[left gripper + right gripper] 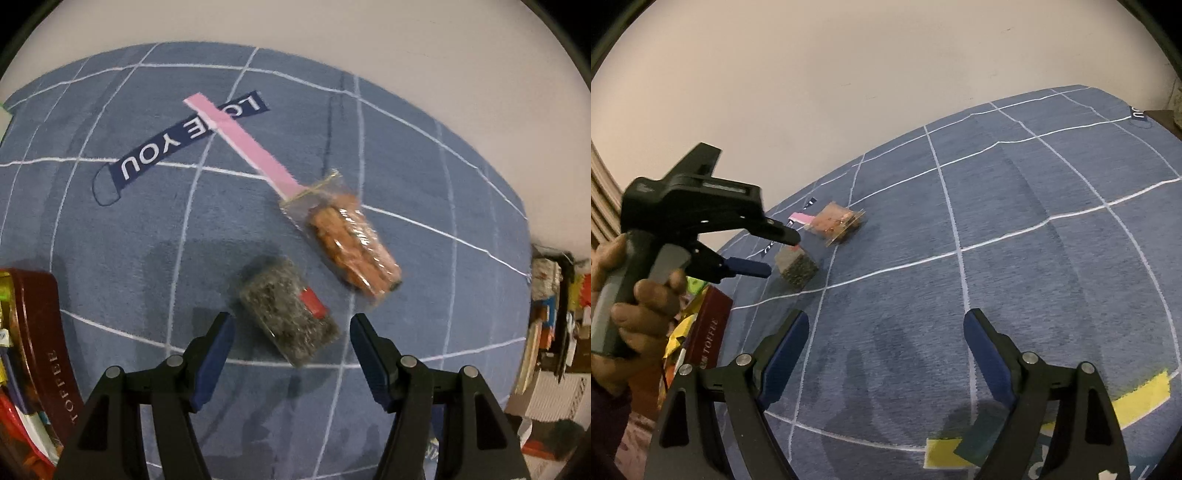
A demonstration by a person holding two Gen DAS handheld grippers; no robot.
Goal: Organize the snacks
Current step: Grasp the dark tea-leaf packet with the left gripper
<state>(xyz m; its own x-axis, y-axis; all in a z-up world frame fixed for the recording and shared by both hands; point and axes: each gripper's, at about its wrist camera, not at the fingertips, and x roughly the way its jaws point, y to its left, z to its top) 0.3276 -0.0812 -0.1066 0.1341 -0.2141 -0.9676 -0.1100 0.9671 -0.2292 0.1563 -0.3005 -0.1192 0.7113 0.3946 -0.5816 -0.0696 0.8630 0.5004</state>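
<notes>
A dark speckled snack pack with a red label lies on the blue cloth with white grid lines. My left gripper hangs open just over it, a finger on either side and neither pad touching. Beyond it lies a clear pack of orange-brown snacks, with a pink strip at its far end. My right gripper stands open over bare cloth with nothing between its fingers. A hand holds the left gripper's handle.
A dark red toffee tin holding wrapped snacks sits at the cloth's left edge. A "LOVE YOU" label is stitched on the cloth. Yellow tape and green tape lie near the right gripper. Cluttered shelves stand at right.
</notes>
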